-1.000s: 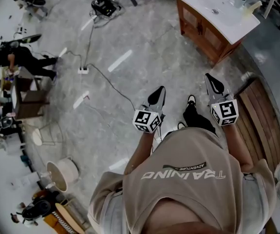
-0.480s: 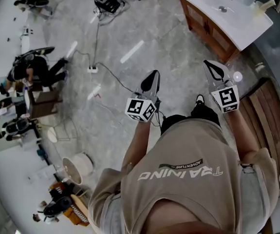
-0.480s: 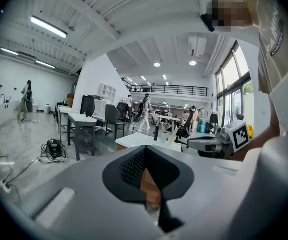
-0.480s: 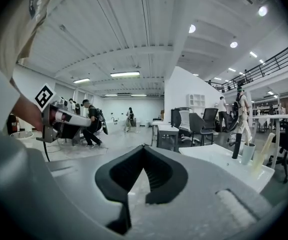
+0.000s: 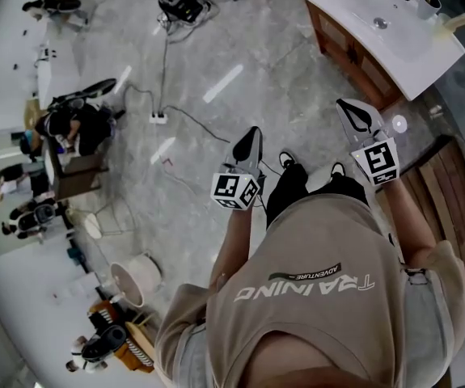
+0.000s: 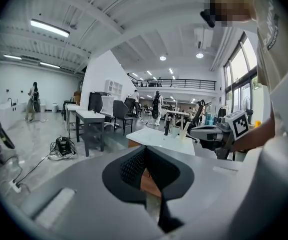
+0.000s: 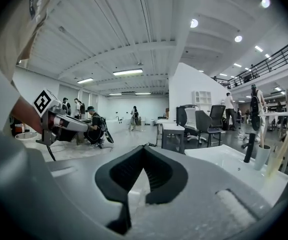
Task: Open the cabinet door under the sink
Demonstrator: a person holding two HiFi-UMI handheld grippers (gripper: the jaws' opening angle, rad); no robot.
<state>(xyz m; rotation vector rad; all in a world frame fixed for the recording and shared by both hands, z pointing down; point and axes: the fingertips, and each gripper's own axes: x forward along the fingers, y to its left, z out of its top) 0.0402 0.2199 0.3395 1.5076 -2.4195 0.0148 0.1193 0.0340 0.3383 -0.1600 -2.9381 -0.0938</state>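
Grippers are held out in front of a walking person. At left, the left gripper (image 5: 250, 142) hangs over the grey floor (image 5: 240, 31), jaws pressed together on nothing. The right gripper (image 5: 353, 113) beside it is likewise closed and empty. Both are well apart from the cabinet (image 5: 353, 51), so closing in likely comes first, then parting one pair of jaws before reaching a door edge. The cabinet stands ahead at far right: warm brown wood with panelled doors, under a white sink (image 5: 394, 31).

shirt (image 5: 313, 318) | print "TRAINING" | small banner "ADVENTURE" | both seen upside down
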